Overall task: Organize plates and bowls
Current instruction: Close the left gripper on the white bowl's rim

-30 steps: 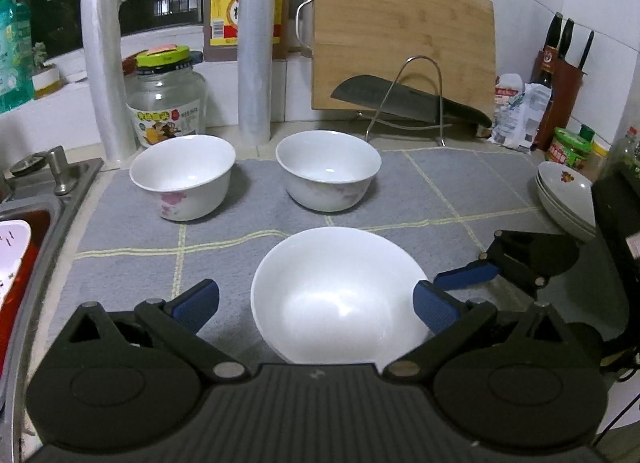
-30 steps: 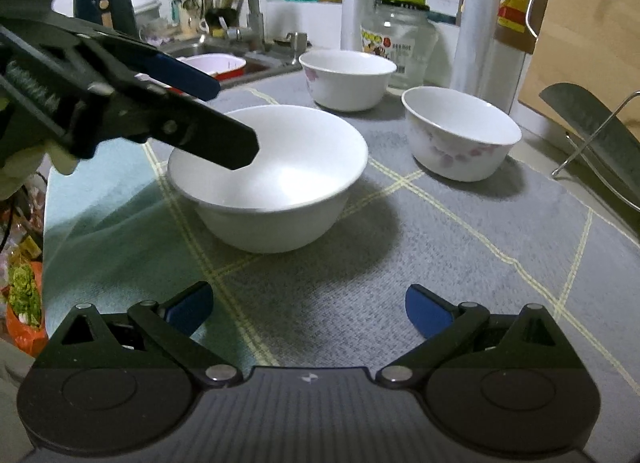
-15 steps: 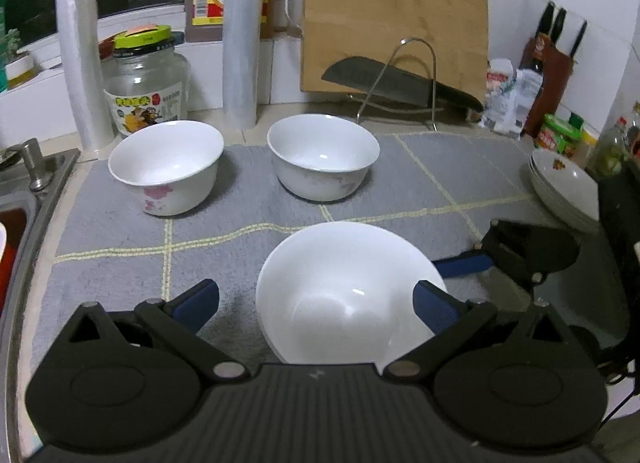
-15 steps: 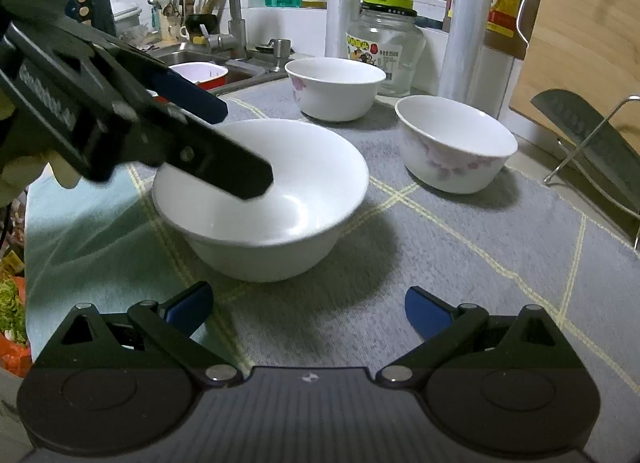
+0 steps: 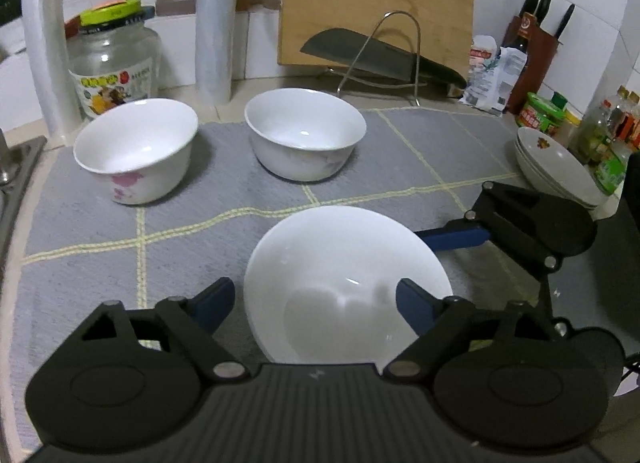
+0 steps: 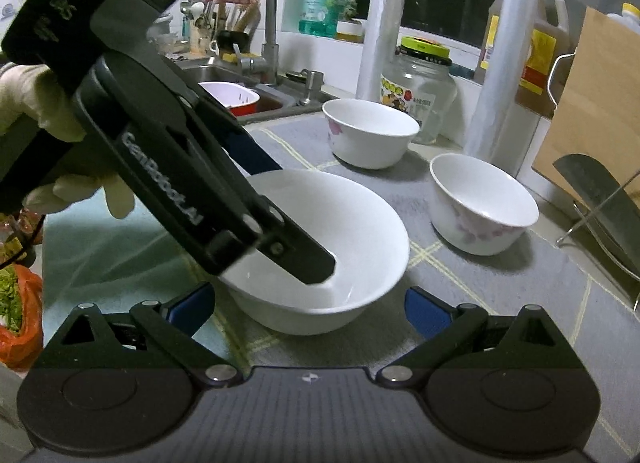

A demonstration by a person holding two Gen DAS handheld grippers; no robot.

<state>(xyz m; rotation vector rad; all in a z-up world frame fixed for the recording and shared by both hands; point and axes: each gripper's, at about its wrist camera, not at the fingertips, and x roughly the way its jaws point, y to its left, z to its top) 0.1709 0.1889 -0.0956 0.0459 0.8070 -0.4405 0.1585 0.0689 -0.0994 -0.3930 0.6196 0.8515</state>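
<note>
A plain white bowl [image 5: 344, 283] sits on the grey mat [image 5: 200, 231], also seen in the right wrist view [image 6: 344, 231]. My left gripper [image 5: 312, 303] is open and straddles the bowl's near rim, one finger inside the bowl, one outside. My right gripper [image 6: 308, 311] is open, close to the bowl's right side. Two flower-printed bowls stand behind: left one [image 5: 136, 147] and middle one [image 5: 304, 131]. A stack of plates [image 5: 556, 167] sits at the right edge.
A knife on a wire rack [image 5: 384, 59] and a cutting board [image 5: 376, 3] stand at the back. A glass jar [image 5: 112, 67] and plastic rolls [image 5: 212, 23] stand behind the bowls. The sink [image 6: 248, 99] is at left. Bottles and a knife block [image 5: 536, 47] crowd the right.
My left gripper has lowered and moved forward over the plain bowl, one finger now dipping inside it. My right gripper has moved closer to the bowl.
</note>
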